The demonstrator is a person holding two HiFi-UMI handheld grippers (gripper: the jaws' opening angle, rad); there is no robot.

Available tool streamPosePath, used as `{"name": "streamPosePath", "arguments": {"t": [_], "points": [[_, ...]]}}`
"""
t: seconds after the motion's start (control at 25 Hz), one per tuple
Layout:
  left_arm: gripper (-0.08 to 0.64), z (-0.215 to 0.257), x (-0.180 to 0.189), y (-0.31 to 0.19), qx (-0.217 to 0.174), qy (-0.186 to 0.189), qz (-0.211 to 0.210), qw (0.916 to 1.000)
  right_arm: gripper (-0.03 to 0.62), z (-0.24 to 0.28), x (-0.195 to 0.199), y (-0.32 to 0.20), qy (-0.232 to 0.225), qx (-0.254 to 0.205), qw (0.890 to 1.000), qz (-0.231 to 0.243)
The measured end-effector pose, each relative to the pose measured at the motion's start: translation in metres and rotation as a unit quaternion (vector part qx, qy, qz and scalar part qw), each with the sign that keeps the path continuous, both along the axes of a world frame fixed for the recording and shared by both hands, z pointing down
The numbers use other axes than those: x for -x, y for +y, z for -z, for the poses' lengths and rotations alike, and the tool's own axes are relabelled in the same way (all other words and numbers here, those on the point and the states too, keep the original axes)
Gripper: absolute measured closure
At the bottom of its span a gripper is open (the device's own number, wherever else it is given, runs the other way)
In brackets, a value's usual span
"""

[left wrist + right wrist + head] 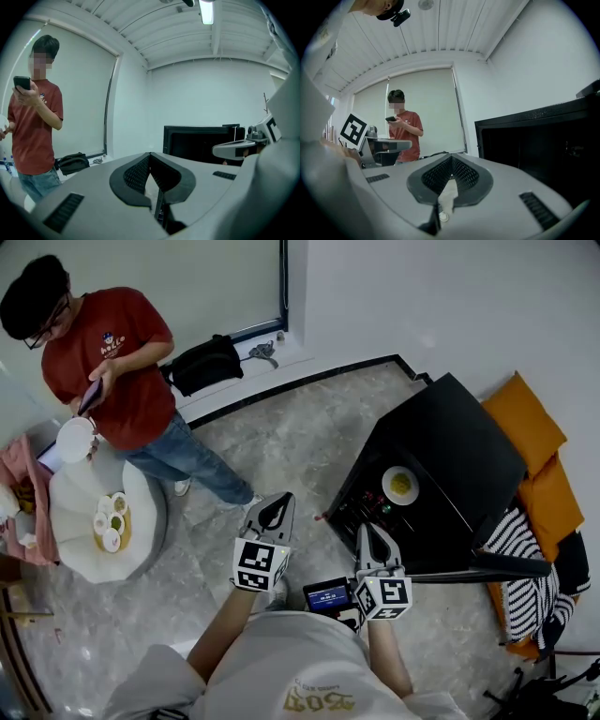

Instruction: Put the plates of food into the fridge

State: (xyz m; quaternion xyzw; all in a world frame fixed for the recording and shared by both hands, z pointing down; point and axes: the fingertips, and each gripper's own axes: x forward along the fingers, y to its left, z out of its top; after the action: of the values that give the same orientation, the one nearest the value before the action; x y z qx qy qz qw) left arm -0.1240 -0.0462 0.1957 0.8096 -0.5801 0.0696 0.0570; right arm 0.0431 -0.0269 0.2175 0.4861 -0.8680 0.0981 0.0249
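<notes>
A black fridge stands at the right of the head view, with a white plate of yellow food resting on its dark top near the front edge. More small plates of food sit on a round white table at the left. My left gripper is held over the floor between table and fridge, jaws shut and empty. My right gripper hangs just in front of the fridge, also shut on nothing. The left gripper and the right gripper both show pads pressed together, with the fridge close at the right.
A person in a red shirt stands by the white table looking at a phone. A black bag lies on the window ledge. Orange cushions and a striped cloth lie right of the fridge. Marble floor spreads between table and fridge.
</notes>
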Motion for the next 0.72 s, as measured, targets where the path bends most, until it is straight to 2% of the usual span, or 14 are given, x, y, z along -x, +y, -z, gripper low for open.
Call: {"name": "streamPosePath", "arguments": {"t": [0.24, 0.48, 0.72], "points": [[0.554, 0.012, 0.002, -0.001, -0.014, 0.008, 0.001, 0.9999, 0.583, 0.005, 0.008, 0.0, 0.013, -0.011, 1.0, 0.005], [0.554, 0.008, -0.004, -0.004, -0.007, 0.01, 0.0, 0.9999, 0.583, 0.005, 0.009, 0.001, 0.031, -0.016, 0.999, 0.014], [0.554, 0.007, -0.005, -0.004, -0.007, 0.01, 0.002, 0.9999, 0.583, 0.003, 0.005, 0.001, 0.03, -0.015, 0.999, 0.011]]}}
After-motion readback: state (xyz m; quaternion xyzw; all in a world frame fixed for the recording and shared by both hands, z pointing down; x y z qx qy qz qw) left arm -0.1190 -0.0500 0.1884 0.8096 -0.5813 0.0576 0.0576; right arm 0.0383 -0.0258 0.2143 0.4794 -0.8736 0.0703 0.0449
